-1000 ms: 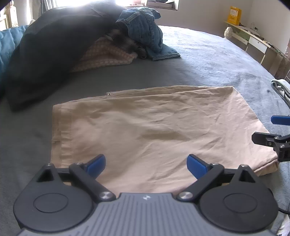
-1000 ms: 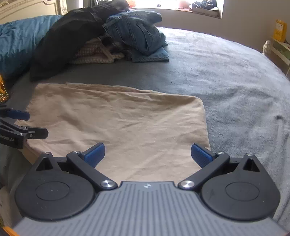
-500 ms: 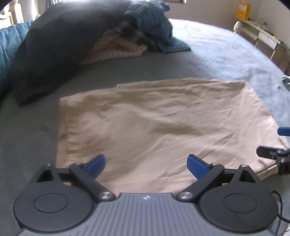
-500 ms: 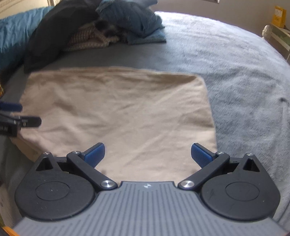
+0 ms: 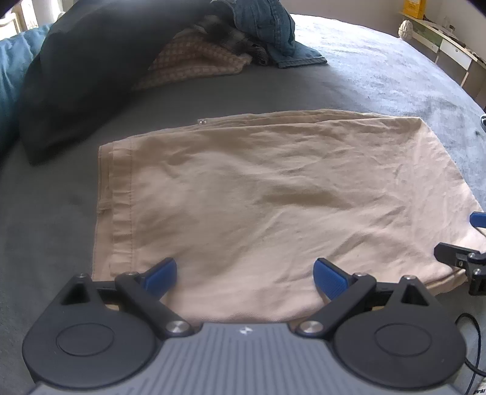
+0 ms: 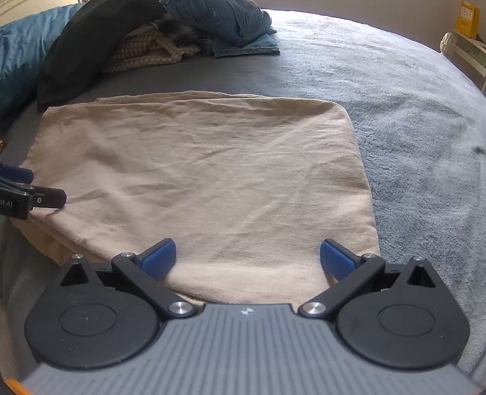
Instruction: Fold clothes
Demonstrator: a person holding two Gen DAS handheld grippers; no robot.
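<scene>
A beige garment (image 5: 258,194) lies folded flat on the grey bed cover, with a stitched hem along its left edge and a small metal snap at its far edge. My left gripper (image 5: 245,275) hovers open over the near left part of it, nothing between its blue pads. In the right wrist view the same beige garment (image 6: 197,170) fills the middle, and my right gripper (image 6: 247,256) stands open above its near right corner. Each gripper's dark fingertips show at the edge of the other's view.
A pile of clothes sits at the far side: a black garment (image 5: 91,60), a checked knit piece (image 5: 197,60) and blue jeans (image 5: 273,27). A blue duvet (image 6: 21,54) lies far left. Grey bed cover (image 6: 410,106) stretches to the right; a desk (image 5: 449,45) stands beyond.
Both grippers have tilted downward and come closer over the beige garment, so it fills more of each view. Both stay open. The garment itself has not moved.
</scene>
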